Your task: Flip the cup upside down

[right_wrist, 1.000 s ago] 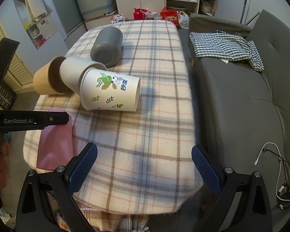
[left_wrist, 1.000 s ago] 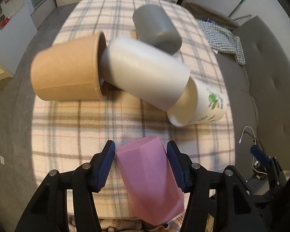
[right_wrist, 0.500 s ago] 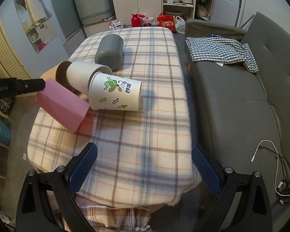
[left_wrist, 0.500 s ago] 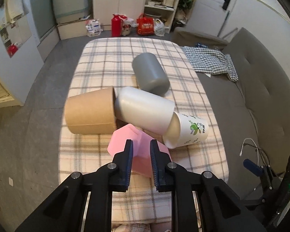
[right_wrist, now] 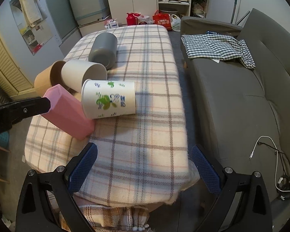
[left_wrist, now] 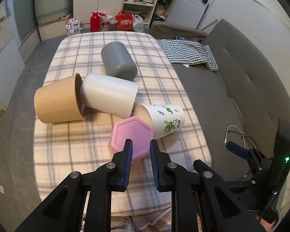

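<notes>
The left gripper (left_wrist: 140, 150) is pinching the pink hexagonal cup (left_wrist: 132, 138) between its jaws — the blue pads are pressing on the cup's near flat base end, and the cup is tilting with its far end down on the plaid-covered desk (left_wrist: 71, 148). Its side is touching the printed white paper cup (right_wrist: 109, 101), which is lying on its side. The right gripper (right_wrist: 144, 169) is hovering over the desk's near edge — jaws spread wide, holding nothing.
</notes>
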`<state>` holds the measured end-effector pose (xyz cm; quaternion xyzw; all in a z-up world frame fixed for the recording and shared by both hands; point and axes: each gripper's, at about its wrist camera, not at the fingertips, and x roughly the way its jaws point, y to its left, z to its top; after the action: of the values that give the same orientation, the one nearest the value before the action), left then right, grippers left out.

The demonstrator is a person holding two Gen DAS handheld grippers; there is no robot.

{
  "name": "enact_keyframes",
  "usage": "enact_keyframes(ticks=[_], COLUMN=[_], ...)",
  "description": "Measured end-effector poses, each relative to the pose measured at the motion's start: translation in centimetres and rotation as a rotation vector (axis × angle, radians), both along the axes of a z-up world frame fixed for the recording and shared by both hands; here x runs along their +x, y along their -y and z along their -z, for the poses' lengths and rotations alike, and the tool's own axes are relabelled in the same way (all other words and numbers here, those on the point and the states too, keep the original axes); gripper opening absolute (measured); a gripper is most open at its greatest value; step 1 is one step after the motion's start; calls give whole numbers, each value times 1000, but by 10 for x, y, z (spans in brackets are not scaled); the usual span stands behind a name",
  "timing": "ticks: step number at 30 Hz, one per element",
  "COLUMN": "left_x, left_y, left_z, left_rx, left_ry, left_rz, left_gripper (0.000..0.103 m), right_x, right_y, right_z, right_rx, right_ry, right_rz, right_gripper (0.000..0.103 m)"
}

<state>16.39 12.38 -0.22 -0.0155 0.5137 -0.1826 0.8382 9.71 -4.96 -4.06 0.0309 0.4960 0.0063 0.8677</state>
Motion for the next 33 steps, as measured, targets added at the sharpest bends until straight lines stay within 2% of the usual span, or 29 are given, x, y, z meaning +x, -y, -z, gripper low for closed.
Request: enact_keyframes(ticks=[3,5,12,15,24,27,28,31,33], left_x=[-3,-8,-31,-45,-88,-98,-103,-116,-122], left_y=[1,0,-15,-30,-67,-75,-77,-81,-85], left_z=[-1,-8,-44,-54,-54,-52,-51,-45,-40], left_rx=[-13,-26,-61,-41,-6,-35,-51,-58,-67], left_ry=[-4,15,137,206,356,386,406,474,503], left_rz=[7,5,8,-20,-103,-149,-162,-187,-192], left_gripper=[30,47,52,57,63,71,77,82,90], right_x=[-5,-8,-31,-45,-74,-81,-83,-88,-91], right_y=[2,2,-3,-10,-40,-48,-49,-51,-55], right_z=[-3,-8,-41,-57,-77,-78,-78,-74,-68], right_rx=[0,-2,1,12,31,22,13,29,18], right_ry=[5,14,104,167,286,349,372,417,430], right_rz=[5,6,9,3,-10,-37,-33,-23,-8], right_gripper=[98,99,99,99,99,99,99,99,99])
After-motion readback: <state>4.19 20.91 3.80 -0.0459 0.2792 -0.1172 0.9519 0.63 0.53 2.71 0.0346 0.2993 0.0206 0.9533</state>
